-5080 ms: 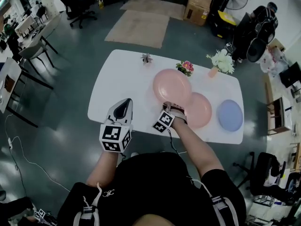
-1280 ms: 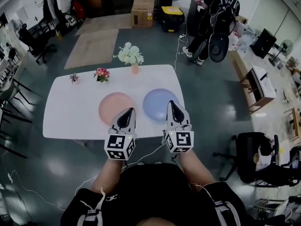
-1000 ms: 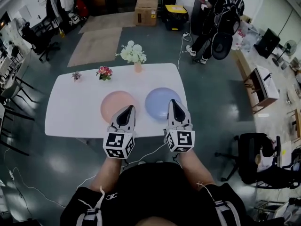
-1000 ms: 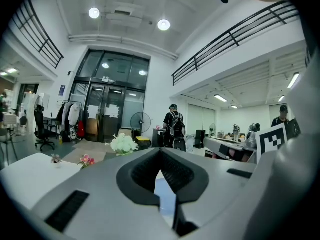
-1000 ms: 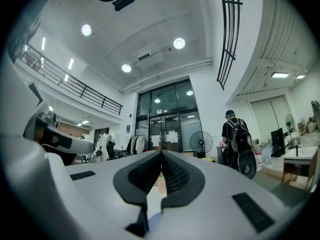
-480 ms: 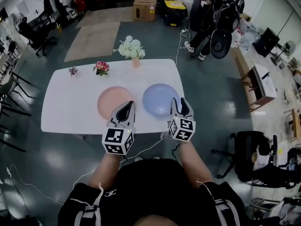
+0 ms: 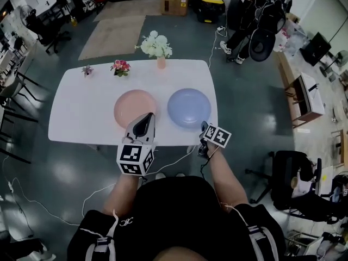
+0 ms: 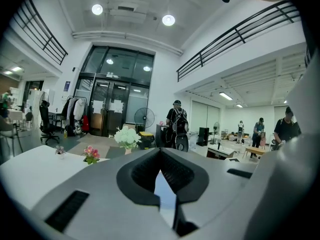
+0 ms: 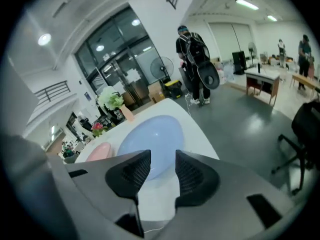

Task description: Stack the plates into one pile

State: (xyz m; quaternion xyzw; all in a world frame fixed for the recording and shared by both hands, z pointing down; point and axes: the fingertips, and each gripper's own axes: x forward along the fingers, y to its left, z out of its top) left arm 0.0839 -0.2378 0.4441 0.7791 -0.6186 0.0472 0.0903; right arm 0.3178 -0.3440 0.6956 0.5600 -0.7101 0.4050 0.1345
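At the far left of your white counter (image 7: 76, 118) stands a small pot of purple flowers (image 7: 87, 69), with a pot of pink flowers (image 7: 120, 66) just beside it and a vase of white flowers (image 7: 156, 45) further right along the far edge. The pink plate (image 7: 130, 103) lies flat left of the counter's middle, near the front edge. Your left gripper (image 7: 148, 116) hangs over the near right part of that plate, pointing almost level across the counter. In the left gripper view its fingers meet at the tips and hold nothing. The blue plate (image 7: 188, 108) lies flat to the right of the pink one, close beside it but not overlapping, so the plates are not yet one pile. Your right gripper (image 7: 204, 129) is at the counter's front edge, just off the blue plate's near right rim, tilted downward with its marker cube rolled to one side. Its fingers have just been opening and stand apart with nothing between them. In the right gripper view the blue plate's near rim and a strip of bare counter show through the gap. Beyond the counter's far right corner a person (image 7: 266, 7) in dark clothes stands on the grey floor
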